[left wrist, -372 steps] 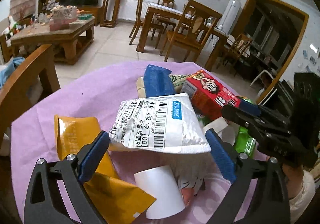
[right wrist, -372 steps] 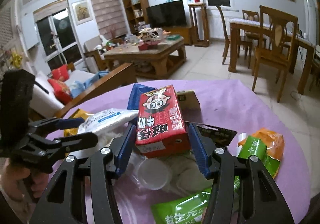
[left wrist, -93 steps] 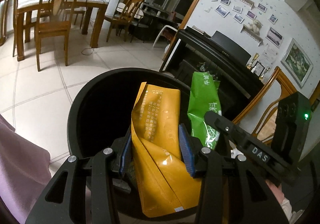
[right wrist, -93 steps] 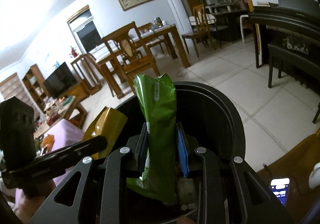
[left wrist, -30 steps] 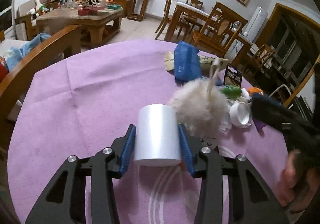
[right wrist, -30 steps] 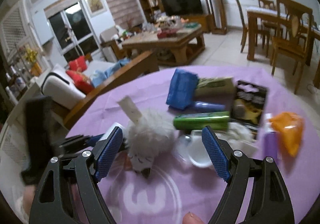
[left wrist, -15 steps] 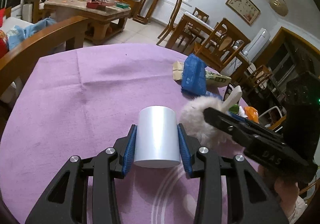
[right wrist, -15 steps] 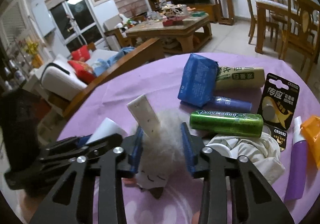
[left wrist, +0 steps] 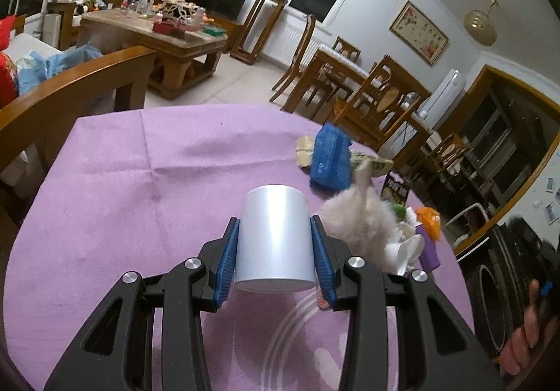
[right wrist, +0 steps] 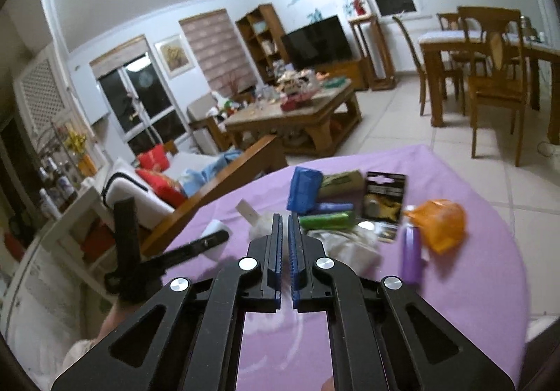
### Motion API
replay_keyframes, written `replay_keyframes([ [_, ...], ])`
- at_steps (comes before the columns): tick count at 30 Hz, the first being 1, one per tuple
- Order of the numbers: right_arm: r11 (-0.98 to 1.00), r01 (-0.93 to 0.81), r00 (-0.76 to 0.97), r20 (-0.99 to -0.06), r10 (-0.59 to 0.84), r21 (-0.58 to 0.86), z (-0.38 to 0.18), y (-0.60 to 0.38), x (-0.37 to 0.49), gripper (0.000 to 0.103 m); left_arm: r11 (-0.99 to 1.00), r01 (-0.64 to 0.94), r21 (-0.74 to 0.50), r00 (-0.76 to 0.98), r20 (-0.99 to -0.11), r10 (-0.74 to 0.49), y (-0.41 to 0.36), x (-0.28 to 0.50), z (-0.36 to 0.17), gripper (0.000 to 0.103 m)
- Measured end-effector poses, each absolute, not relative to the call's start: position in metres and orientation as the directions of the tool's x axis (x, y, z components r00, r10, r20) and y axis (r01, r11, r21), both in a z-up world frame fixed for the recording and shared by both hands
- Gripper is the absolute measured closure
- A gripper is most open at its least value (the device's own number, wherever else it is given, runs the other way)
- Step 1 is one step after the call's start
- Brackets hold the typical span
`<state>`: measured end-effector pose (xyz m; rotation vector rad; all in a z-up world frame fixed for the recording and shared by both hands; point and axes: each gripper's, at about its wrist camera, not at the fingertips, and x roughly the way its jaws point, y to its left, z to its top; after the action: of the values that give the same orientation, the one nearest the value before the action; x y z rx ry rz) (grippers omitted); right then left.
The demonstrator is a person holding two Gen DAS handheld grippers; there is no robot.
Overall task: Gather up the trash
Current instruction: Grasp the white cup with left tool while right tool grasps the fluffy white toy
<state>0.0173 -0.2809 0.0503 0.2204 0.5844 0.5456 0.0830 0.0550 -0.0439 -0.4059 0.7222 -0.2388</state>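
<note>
A round table under a purple cloth (left wrist: 115, 188) carries a cluster of litter on its far side: a blue packet (left wrist: 330, 160) lying across a long tan box (left wrist: 371, 163), a dark card pack (right wrist: 385, 197), a green tube (right wrist: 327, 220), a fluffy ball (left wrist: 357, 219), crumpled white paper (right wrist: 353, 244), a purple tube (right wrist: 410, 251) and an orange wrapper (right wrist: 441, 223).

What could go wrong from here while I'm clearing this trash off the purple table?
1. The right tool is shut with nothing visible between its pads, and the fluffy ball sits just beyond its tips, so it may head for the bin empty.
2. The left tool grips the smooth white cup only by its sides, so it could slip during carrying.
3. The purple tube and orange wrapper lie near the table edge, where a careless sweep might knock them off.
</note>
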Motion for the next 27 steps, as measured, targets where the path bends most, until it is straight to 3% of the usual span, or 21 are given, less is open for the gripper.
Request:
replay_keyframes([
  [8, 0.873, -0.346, 0.759, -0.444, 0.476, 0.344, 0.047, -0.332, -0.032, 0.098, 0.896, 0.130, -0.425, 0.748, -0.551, -0.370, 0.045, 0.079, -0.035, 0.063],
  [12, 0.844, -0.343, 0.703, -0.482, 0.522, 0.413, 0.032, -0.339, -0.029, 0.097, 0.889, 0.137, -0.437, 0.750, -0.541, -0.381, 0.041, 0.073, -0.034, 0.063],
  [13, 0.840, -0.345, 0.690, -0.494, 0.529, 0.419, 0.028, -0.334, -0.028, 0.093, 0.890, 0.138, -0.435, 0.751, -0.540, -0.380, 0.041, 0.074, -0.034, 0.063],
  [14, 0.836, -0.350, 0.670, -0.510, 0.539, 0.423, 0.026, -0.324, -0.023, 0.070, 0.893, 0.132, -0.429, 0.759, -0.536, -0.370, 0.042, 0.072, -0.034, 0.063],
  [15, 0.828, -0.358, 0.651, -0.520, 0.553, 0.431, 0.022, -0.315, -0.020, 0.038, 0.897, 0.122, -0.426, 0.764, -0.536, -0.358, 0.043, 0.072, -0.033, 0.063],
  [16, 0.823, -0.365, 0.639, -0.527, 0.561, 0.435, 0.019, -0.304, -0.016, 0.029, 0.898, 0.107, -0.427, 0.772, -0.533, -0.346, 0.046, 0.070, -0.034, 0.063],
  [27, 0.884, -0.406, 0.602, -0.660, 0.450, 0.232, -0.005, -0.170, 0.079, 0.028, 0.859, 0.057, -0.509, 0.795, -0.497, -0.347, 0.067, 0.071, -0.035, 0.063],
])
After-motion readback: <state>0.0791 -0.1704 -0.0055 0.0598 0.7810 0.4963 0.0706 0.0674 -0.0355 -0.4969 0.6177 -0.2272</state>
